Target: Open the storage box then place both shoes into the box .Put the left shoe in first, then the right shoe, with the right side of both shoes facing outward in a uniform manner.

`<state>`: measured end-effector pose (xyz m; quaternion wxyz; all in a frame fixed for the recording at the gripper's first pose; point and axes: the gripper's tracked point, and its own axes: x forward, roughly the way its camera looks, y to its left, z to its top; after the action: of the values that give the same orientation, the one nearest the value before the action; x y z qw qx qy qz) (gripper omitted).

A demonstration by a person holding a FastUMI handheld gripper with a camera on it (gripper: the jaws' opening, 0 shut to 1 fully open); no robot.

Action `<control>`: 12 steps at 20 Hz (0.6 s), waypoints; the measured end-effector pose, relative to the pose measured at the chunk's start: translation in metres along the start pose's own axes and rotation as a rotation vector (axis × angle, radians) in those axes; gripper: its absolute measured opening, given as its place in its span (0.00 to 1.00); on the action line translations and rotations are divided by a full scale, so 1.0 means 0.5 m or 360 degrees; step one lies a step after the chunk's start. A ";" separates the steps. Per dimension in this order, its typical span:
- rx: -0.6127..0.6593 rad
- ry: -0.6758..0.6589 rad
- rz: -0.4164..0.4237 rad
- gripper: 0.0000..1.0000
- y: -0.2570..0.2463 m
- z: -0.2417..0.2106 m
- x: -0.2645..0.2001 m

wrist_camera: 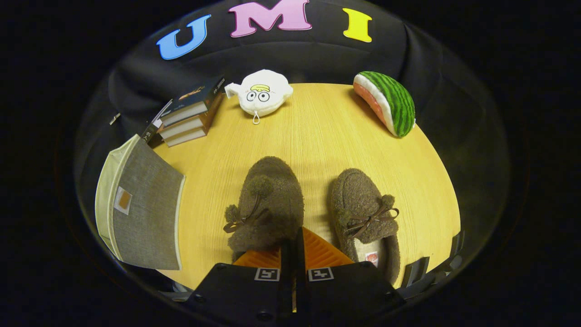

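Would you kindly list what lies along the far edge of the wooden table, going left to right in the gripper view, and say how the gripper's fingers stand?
Stack of books → white plush pouch with cartoon eyes → plush watermelon slice. The gripper is shut on nothing, fingers together above the two brown fuzzy slippers.

Book stack, white plush, watermelon plush along table far edge.

Gripper, jaws pressed together.
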<state>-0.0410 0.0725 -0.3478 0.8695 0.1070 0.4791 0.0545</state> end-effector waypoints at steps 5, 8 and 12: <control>0.0053 -0.0012 0.0096 0.08 0.082 0.062 -0.088; 0.0084 -0.0006 0.0184 0.08 0.161 0.105 -0.134; 0.0120 0.0002 0.0326 0.08 0.286 0.156 -0.183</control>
<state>-0.0229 0.1827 -0.1980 0.8544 0.1881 0.4679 0.1250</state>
